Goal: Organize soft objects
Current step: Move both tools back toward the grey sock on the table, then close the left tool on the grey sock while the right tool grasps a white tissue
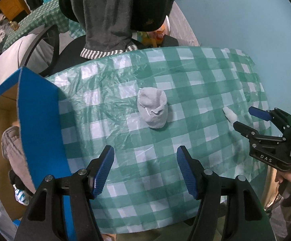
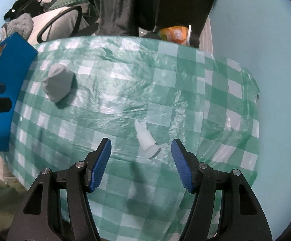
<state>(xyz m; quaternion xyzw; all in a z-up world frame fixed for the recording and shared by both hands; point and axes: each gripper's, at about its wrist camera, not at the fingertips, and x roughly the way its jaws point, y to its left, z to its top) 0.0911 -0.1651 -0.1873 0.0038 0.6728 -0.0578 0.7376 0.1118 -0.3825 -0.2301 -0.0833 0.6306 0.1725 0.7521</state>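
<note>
A grey rolled-up sock bundle (image 1: pixel 152 108) (image 2: pixel 58 85) lies on the green-and-white checked tablecloth (image 1: pixel 185 80) (image 2: pixel 165 70). My left gripper (image 1: pixel 145 158) hangs open above the cloth, the bundle a little beyond its fingertips. A small white sock (image 2: pixel 146 139) (image 1: pixel 230 115) lies flat to the right. Over it my right gripper (image 2: pixel 141 150) (image 1: pixel 243 116) stands open, pointing down, the sock between and just ahead of its blue pads without touching them.
A cardboard box with a blue flap (image 1: pixel 39 124) (image 2: pixel 7 84) stands at the table's left edge, clothes inside. A person in dark clothing (image 1: pixel 109 14) stands at the far side. An office chair (image 2: pixel 59 24) and piled clothes lie behind. A light blue wall (image 1: pixel 245 20) borders the right.
</note>
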